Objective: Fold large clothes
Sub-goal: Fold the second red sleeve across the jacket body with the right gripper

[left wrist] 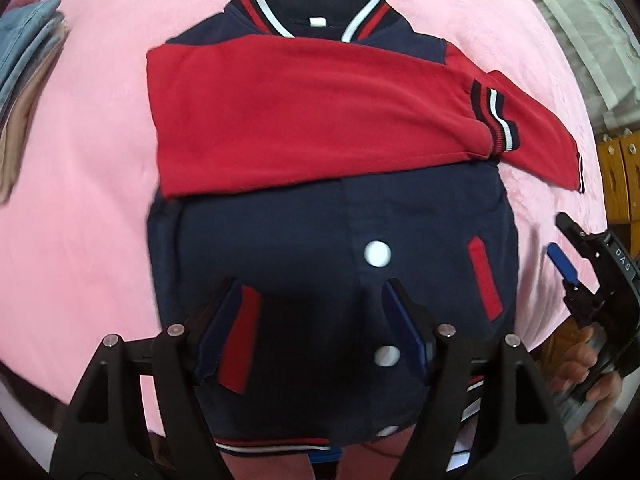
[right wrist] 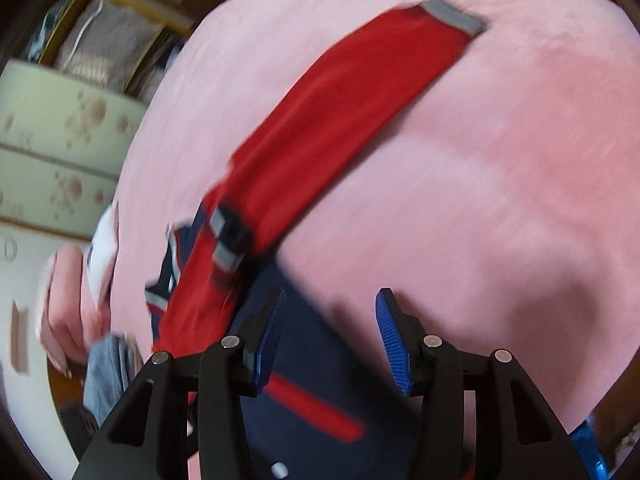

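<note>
A navy varsity jacket (left wrist: 288, 256) with red sleeves and white snap buttons lies face up on a pink blanket (left wrist: 88, 208). One red sleeve (left wrist: 300, 116) is folded across its chest; the other red sleeve (right wrist: 352, 112) stretches out over the blanket to the right. My left gripper (left wrist: 308, 292) is open and empty above the jacket's lower front. My right gripper (right wrist: 328, 304) is open and empty over the jacket's right edge; it also shows in the left wrist view (left wrist: 568, 256). The right wrist view is blurred.
A stack of folded clothes (left wrist: 24, 68) lies on the blanket's left side. Wooden furniture (left wrist: 620, 168) stands to the right. Patterned bedding (right wrist: 56, 152) lies beyond the blanket's edge.
</note>
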`<state>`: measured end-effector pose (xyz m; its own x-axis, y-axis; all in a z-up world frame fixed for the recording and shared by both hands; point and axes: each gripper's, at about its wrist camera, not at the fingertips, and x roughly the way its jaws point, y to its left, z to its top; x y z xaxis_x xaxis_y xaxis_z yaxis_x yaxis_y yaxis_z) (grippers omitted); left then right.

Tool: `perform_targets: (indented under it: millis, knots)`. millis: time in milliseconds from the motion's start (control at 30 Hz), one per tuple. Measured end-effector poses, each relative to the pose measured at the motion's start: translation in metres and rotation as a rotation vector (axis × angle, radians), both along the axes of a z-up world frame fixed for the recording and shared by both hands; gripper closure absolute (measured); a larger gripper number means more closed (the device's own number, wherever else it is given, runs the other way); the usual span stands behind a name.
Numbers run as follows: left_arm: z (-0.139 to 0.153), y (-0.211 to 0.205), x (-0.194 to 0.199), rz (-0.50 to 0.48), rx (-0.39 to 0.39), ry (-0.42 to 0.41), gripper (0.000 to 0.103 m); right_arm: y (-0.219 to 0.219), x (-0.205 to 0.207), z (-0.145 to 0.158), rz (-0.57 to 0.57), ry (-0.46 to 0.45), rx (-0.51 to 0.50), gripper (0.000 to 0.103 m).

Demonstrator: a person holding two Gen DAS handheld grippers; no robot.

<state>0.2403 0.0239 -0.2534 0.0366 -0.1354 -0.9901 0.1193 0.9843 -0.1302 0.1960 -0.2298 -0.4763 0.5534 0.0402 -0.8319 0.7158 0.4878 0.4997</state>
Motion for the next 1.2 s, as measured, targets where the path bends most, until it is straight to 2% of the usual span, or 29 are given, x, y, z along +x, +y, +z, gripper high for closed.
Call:
perform_targets:
  millis: [67,233,400,467,600,733,800,933,1000,1200]
  knots:
    - [0.002,-0.012,-0.007,0.041,0.002,0.014,0.033,-0.024,0.001,-0.003,-0.012,0.016,-0.003,0.056]
    - [0.004,-0.053,-0.017,0.091,-0.015,0.032,0.032,-0.089,0.012,-0.017,-0.037,0.046,0.064,0.056]
    - [0.005,-0.102,-0.025,0.104,-0.064,0.056,0.031,-0.140,0.024,-0.024,-0.109,-0.060,0.102,0.056]
    - [0.007,-0.119,-0.026,0.090,-0.077,0.059,0.031,-0.158,0.034,-0.031,-0.126,-0.074,0.106,0.057]
    - [0.012,-0.145,-0.027,0.050,-0.056,0.036,0.031,-0.187,0.051,-0.041,-0.152,-0.068,0.104,0.066]
    - [0.028,-0.153,-0.025,0.034,-0.036,0.005,0.031,-0.210,0.058,-0.052,-0.221,-0.135,0.158,0.089]
    - [0.033,-0.149,-0.023,0.046,-0.020,-0.010,0.031,-0.216,0.058,-0.050,-0.247,-0.164,0.148,0.093]
    - [0.044,-0.122,-0.021,0.089,-0.016,-0.039,0.031,-0.209,0.050,-0.019,-0.243,-0.207,0.043,0.094]
    - [0.049,-0.105,-0.011,0.116,-0.014,-0.052,0.031,-0.198,0.054,0.007,-0.218,-0.233,-0.036,0.095]
    - [0.066,-0.054,-0.001,0.178,-0.012,-0.103,0.031,-0.148,0.079,0.101,-0.043,-0.344,-0.314,0.095]
